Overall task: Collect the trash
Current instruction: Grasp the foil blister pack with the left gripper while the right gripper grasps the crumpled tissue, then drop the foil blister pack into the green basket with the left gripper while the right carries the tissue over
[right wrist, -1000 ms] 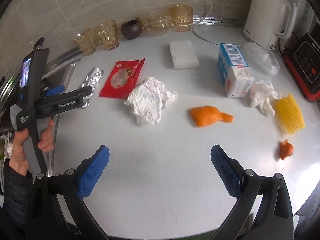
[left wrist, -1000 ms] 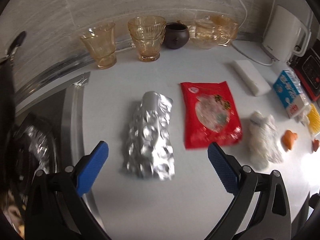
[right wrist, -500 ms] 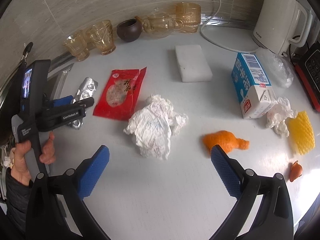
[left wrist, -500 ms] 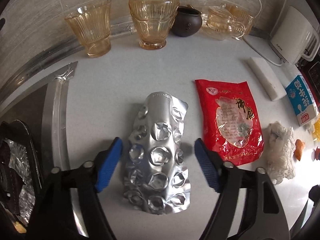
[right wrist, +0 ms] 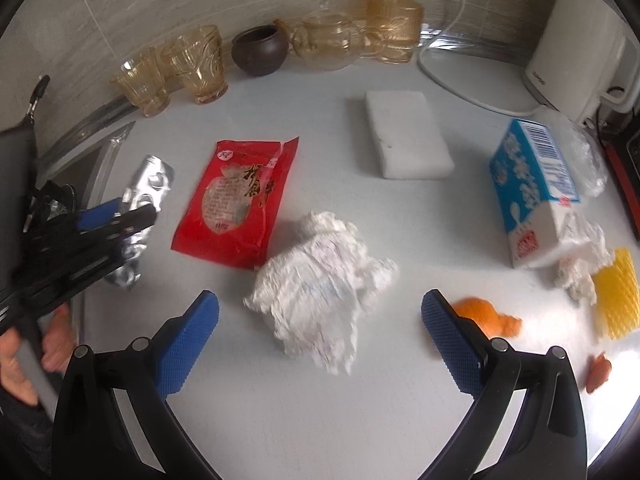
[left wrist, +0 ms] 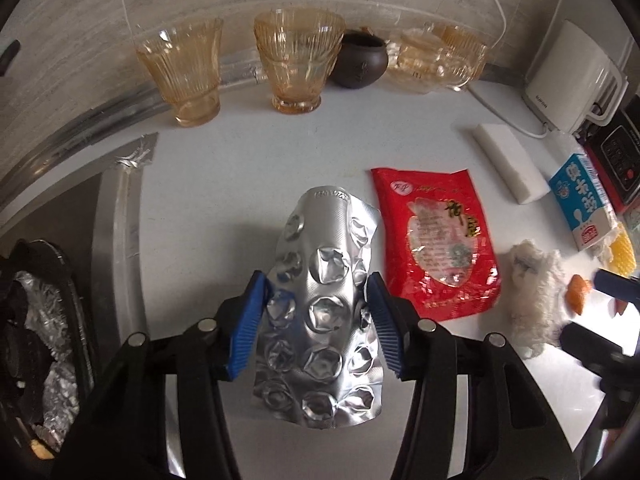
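Observation:
My left gripper point(left wrist: 316, 316) is shut on a crumpled silver blister pack point(left wrist: 324, 292), its blue pads pressing both long edges on the white counter. The pack also shows in the right wrist view point(right wrist: 148, 188), with the left gripper point(right wrist: 116, 216) on it. A red snack wrapper point(left wrist: 436, 240) lies right of the pack. My right gripper point(right wrist: 320, 332) is open and empty, its fingers either side of a crumpled white tissue point(right wrist: 320, 280). An orange peel point(right wrist: 484, 316) lies by the right finger.
Amber glasses point(left wrist: 298, 60), a dark pot point(left wrist: 360, 64) and a glass teapot point(right wrist: 328, 44) line the back wall. A white sponge point(right wrist: 404, 132), a blue milk carton point(right wrist: 536, 192), a yellow net point(right wrist: 616, 296), a white kettle point(right wrist: 576, 40) and a foil-lined sink point(left wrist: 44, 320) are in view.
My left gripper has moved forward over the blister pack and closed on it. My right gripper has advanced toward the white tissue and stays open.

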